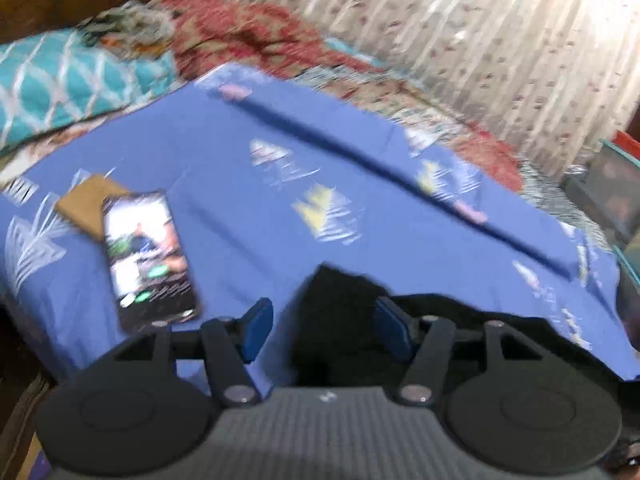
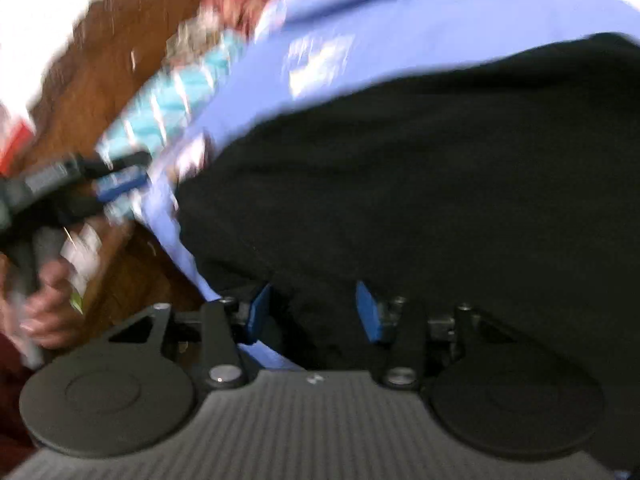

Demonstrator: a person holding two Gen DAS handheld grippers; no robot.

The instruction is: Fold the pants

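Observation:
Black pants lie on a blue patterned bedsheet. In the left wrist view only a corner of the pants shows, just ahead of my left gripper, which is open with its blue pads either side of that corner. My right gripper is open low over the pants near their edge. The left gripper also shows in the right wrist view, held in a hand at the left. Both views are blurred.
A phone with a lit screen lies on a brown card on the sheet at left. A teal pillow and red quilt sit behind. A curtain hangs at right. Wooden bed frame.

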